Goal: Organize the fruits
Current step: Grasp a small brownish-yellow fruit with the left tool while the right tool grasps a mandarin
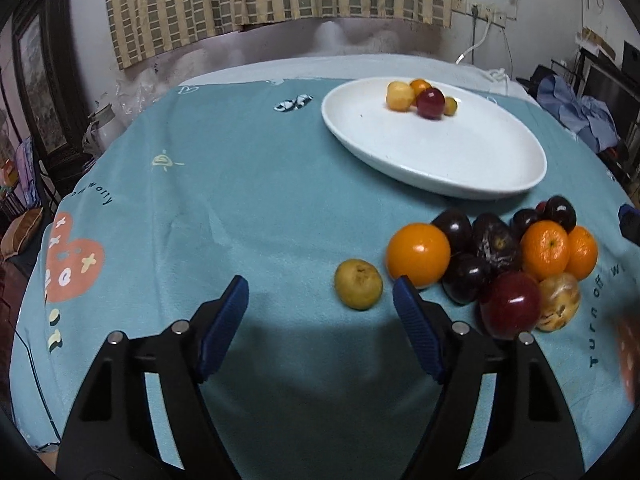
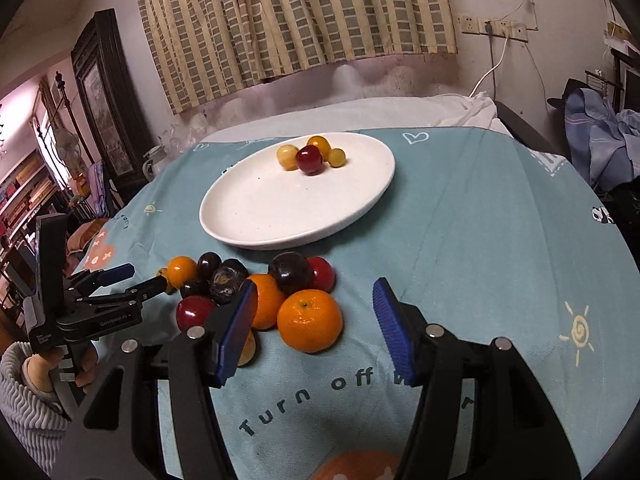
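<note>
Four small fruits are sitting on the white plate (image 1: 440, 160); three oranges (image 1: 418, 254) are lying in the pile below. Both the left gripper (image 1: 320, 308) and the right gripper (image 2: 314, 312) are holding their fingers apart, gripping nothing.

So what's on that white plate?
Four small fruits on the plate, bunched at its far side: one red, three yellow-orange. Anything behind them is hidden.

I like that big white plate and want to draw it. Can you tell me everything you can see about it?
The white plate is a wide, shallow oval dish, smooth and glossy like ceramic, with a low raised rim. It lies flat on the teal tablecloth, beyond the pile of loose fruit. Most of it is bare. Four small round fruits huddle at its far side, apparently touching: a dark red one, two yellowish ones and an orange one. Neither gripper touches it.
</note>
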`<state>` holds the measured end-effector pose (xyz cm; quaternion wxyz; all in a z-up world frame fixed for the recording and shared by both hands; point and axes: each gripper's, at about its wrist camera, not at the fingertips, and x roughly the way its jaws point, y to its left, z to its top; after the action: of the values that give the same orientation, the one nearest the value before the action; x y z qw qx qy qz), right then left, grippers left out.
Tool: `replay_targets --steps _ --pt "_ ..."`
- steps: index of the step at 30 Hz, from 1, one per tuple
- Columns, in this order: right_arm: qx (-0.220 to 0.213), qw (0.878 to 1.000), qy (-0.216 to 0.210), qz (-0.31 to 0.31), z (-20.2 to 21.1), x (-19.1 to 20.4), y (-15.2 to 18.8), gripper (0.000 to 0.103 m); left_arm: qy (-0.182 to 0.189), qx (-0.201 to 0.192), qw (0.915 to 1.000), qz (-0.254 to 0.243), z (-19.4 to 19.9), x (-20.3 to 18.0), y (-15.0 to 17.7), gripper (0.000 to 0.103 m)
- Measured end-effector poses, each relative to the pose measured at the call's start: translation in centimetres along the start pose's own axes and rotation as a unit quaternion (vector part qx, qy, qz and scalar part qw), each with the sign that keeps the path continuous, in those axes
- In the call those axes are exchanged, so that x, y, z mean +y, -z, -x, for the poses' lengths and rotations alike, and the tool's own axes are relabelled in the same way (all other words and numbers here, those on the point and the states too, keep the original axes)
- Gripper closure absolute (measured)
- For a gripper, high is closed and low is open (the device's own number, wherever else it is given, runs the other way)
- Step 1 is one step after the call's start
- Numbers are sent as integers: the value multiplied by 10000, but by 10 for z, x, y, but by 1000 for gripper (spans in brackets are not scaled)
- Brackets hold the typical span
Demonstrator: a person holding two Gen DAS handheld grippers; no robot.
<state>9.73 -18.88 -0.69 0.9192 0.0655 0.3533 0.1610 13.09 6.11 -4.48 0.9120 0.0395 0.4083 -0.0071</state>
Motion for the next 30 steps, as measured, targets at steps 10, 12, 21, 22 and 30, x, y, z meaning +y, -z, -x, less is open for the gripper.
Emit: replay_targets --steps 10,12,21,22,30 --pt "234 9996 66 123 -13 3 7 43 413 190 9990 13 -21 4 -8 68" --pt "369 9992 65 142 -20 3 9 43 441 185 9989 -3 -21 3 -9 70" --pt "659 9976 51 199 -36 5 17 45 405 175 9990 -110 -15 -4 -4 76" --pt "673 9975 50 197 -37 5 17 45 392 171 9990 -128 -15 -5 -3 76" --pt "844 9963 -156 49 -55 0 17 56 389 173 9990 -164 -15 -6 -3 76"
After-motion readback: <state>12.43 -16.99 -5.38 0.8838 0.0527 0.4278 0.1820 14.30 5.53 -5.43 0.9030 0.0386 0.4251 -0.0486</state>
